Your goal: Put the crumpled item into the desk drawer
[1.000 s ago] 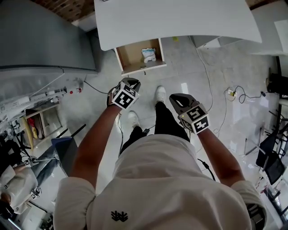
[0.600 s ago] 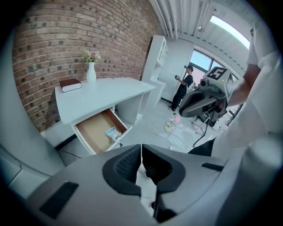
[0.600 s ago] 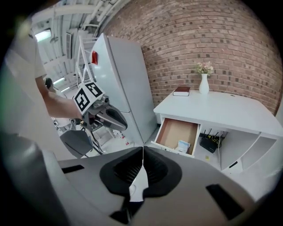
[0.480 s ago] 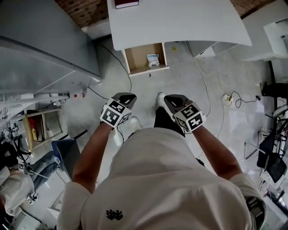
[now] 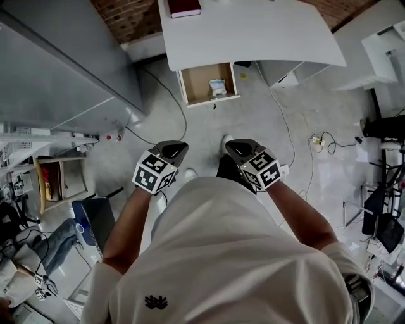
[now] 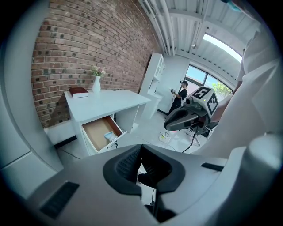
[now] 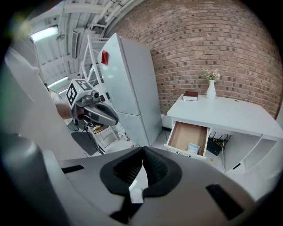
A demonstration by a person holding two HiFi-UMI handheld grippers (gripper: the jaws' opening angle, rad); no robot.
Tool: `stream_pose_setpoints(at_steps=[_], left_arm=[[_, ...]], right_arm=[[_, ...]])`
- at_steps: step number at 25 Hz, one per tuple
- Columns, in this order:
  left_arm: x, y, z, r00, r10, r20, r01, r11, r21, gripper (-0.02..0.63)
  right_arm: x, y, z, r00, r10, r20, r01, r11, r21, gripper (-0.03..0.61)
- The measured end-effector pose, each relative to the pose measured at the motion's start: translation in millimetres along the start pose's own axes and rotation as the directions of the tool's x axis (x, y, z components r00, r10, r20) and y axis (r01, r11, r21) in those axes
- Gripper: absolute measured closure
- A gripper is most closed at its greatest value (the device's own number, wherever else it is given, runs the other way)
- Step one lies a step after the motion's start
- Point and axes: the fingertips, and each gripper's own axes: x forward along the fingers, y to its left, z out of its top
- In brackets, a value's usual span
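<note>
The white desk (image 5: pixel 253 31) stands at the top of the head view with its wooden drawer (image 5: pixel 201 83) pulled open. A crumpled white and pale-blue item (image 5: pixel 218 87) lies inside the drawer, toward its right side. Both grippers hang over the floor close to the person's body, well short of the drawer. My left gripper (image 5: pixel 176 147) is shut with nothing in it. My right gripper (image 5: pixel 235 146) is shut and empty too. The drawer (image 6: pixel 101 132) and the item (image 6: pixel 108 134) show in the left gripper view, and the same drawer (image 7: pixel 188 136) and item (image 7: pixel 193 148) in the right gripper view.
A dark red book (image 5: pixel 184 7) lies on the desk, and a white vase (image 7: pixel 211 90) stands beside it. A grey fridge (image 5: pixel 57 82) stands left of the desk. Cables and a socket (image 5: pixel 316 138) lie on the floor to the right. Chairs (image 5: pixel 380 215) stand at far right.
The person has stepped back from the desk, so the drawer looks smaller and farther off. Both grippers have drawn back toward the body, still shut.
</note>
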Motion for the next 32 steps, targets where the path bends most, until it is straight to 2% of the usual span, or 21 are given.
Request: stream_pose_setpoints(at_steps=[13,18,24,32], left_arm=[[-44,-12,-22,0.999,0.001,0.037,0.000,1.000,-0.024,0.589],[-53,-8,-22,0.999,-0.006,0.037,0.006,1.000,-0.015,0.589],[-63,-16,-21,0.998,-0.013,0.057,0.013,1.000,-0.004,0.589],[-62,-25,-26,0.998,-0.024,0.064,0.025,1.000,-0.018,0.589]], right_arm=[[4,56,16,1.000,0.030,0.001,-0.030,0.999,-0.045,0.549],[10,60,17,1.000,0.020,-0.012,-0.021,0.997,-0.069,0.549],[5,72,26,1.000,0.013,0.015,-0.012,0.996,-0.086,0.549],[-3,79,18,1.000,0.018,0.012,-0.017,0.997,-0.070,0.549]])
